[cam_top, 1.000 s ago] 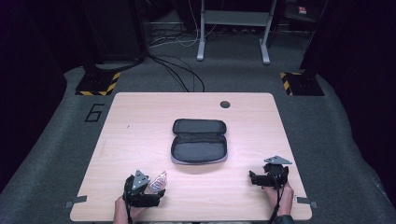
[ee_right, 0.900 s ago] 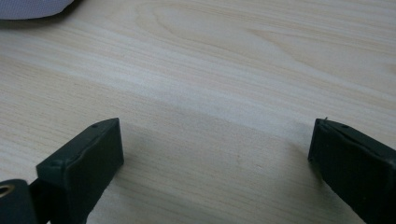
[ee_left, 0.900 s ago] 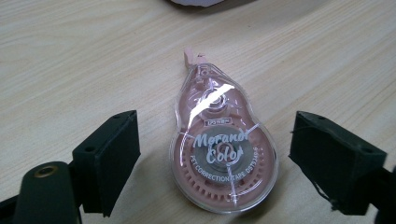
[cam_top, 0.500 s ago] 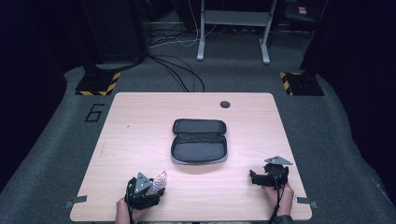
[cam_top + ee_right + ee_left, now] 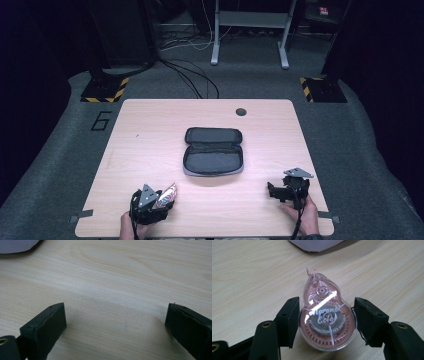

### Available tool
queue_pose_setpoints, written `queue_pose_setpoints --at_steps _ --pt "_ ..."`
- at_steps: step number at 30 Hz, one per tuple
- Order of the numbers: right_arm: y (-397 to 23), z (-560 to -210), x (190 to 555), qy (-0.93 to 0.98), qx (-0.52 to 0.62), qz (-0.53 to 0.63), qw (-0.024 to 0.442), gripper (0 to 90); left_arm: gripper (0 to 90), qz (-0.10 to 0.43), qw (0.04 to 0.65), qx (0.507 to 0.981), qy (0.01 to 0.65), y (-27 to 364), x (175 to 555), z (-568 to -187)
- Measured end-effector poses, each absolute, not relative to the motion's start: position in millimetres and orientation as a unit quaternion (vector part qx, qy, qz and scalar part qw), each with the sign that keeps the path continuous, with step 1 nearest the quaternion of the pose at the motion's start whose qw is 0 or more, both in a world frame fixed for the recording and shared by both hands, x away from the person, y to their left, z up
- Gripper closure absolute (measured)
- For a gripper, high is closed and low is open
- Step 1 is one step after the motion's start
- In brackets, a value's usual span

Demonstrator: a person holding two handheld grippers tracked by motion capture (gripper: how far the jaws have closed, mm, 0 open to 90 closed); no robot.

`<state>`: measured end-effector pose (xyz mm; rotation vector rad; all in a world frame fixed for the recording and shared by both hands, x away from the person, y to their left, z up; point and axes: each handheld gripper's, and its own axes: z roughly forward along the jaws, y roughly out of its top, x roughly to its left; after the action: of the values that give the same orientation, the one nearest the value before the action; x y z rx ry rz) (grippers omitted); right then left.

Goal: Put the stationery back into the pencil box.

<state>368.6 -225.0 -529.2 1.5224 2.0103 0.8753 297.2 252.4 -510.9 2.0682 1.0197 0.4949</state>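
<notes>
Left hand-held gripper [image 5: 325,315], jaws just closed in, clamps the pink correction tape [image 5: 327,317] by both sides, near the tabletop [image 5: 150,145] front-left edge. Right hand-held gripper [image 5: 115,320] rests wide open w/ nothing between; open pouch [image 5: 213,151] sits mid-tabletop.

1. Left gripper [image 5: 159,204] sits at about 7 o'clock of the table in the high view, jaws pointing up toward 1 o'clock, grey three-cornered plate on top
2. Its jaws have just been closing and now stand about half shut; in the left gripper view the pads press both sides of the pink correction tape [image 5: 327,319]
3. Left hand [image 5: 131,228] wraps its rear end, forearm coming in from 6 o'clock
4. Right gripper [image 5: 273,190] is at about 5 o'clock, jaws pointing toward 9 o'clock
5. In the right gripper view its jaws stand wide apart with nothing between them
6. Right hand [image 5: 302,216] holds it from behind
</notes>
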Motion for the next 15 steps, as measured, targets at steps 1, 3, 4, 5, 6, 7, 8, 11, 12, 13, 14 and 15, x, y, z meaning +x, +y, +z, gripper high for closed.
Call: queue_pose_setpoints --at_steps 1,3,4,5,6,7,8,11,12,13,14,15 --pt "-225 -529 369 0.732 0.555 0.319 0.234 3.0 39.5 0.192 0.382 0.811 0.399 253 297 -509" --pt "-225 -529 369 0.732 0.555 0.319 0.234 3.0 39.5 0.193 0.388 0.807 0.400 254 296 -504" --pt "-225 -529 369 0.732 0.555 0.319 0.234 3.0 39.5 0.193 0.388 0.807 0.401 254 296 -502" --pt "-225 -529 369 0.732 0.555 0.319 0.234 2.7 39.5 0.194 0.390 0.806 0.400 254 296 -499" --pt "-225 -529 369 0.733 0.554 0.319 0.234 2.6 39.5 0.197 0.390 0.807 0.398 254 296 -496" --pt "-225 -529 369 0.732 0.555 0.319 0.234 2.5 39.4 0.194 0.390 0.809 0.396 255 297 -493" --pt "-225 -529 369 0.732 0.555 0.319 0.234 2.5 39.4 0.195 0.389 0.810 0.393 255 298 -490" --pt "-225 -529 369 0.734 0.553 0.318 0.234 2.4 39.5 0.197 0.390 0.811 0.388 254 300 -483" --pt "-226 -529 369 0.737 0.550 0.317 0.234 2.4 39.5 0.198 0.391 0.812 0.387 253 302 -479" --pt "-226 -530 370 0.737 0.548 0.318 0.236 2.3 39.5 0.200 0.391 0.812 0.384 252 303 -478" --pt "-226 -529 370 0.738 0.547 0.318 0.234 2.1 39.4 0.202 0.392 0.812 0.382 251 305 -475" --pt "-228 -529 370 0.744 0.541 0.317 0.231 1.7 39.5 0.205 0.390 0.813 0.380 250 306 -472"
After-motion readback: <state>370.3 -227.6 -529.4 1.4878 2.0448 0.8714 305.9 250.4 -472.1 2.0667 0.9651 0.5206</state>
